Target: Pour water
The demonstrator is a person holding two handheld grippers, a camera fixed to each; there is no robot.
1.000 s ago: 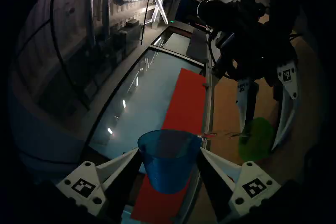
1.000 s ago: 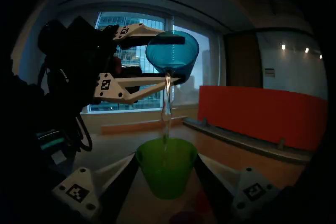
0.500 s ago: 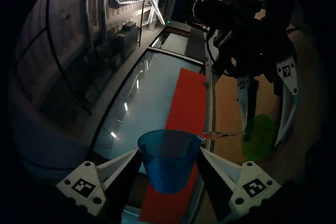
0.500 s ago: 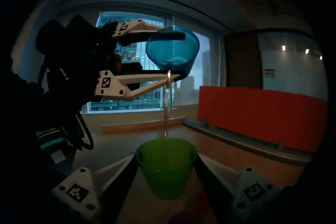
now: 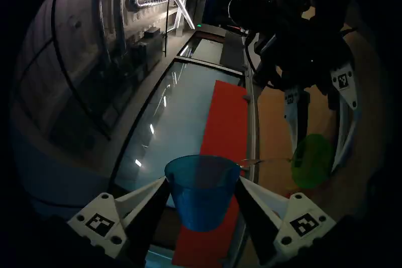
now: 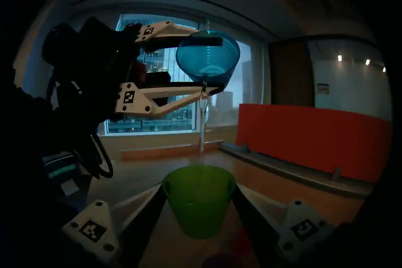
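The right gripper view looks level across a wooden surface [image 6: 145, 177] and shows the left gripper [image 6: 217, 64] from the side, up above its own fingers. The blue cup [image 6: 207, 56] is tipped on its side there. A thin stream of water [image 6: 202, 117] drops from its lower edge toward the mouth of the green cup [image 6: 199, 200] below. A window [image 6: 151, 122] and a red panel [image 6: 316, 137] stand beyond.

The left gripper view is rolled over, so the stream [image 5: 266, 160] runs sideways from the blue cup's rim to the green cup [image 5: 312, 161], off to the right of the fingers.

The left gripper [image 5: 202, 181] is closed to cup width, with both fingers pressed on the blue cup [image 5: 202, 202]. The right gripper [image 6: 199, 187] clamps the green cup the same way, and the left gripper view shows it [image 5: 315, 165] with a finger on either side of that cup.
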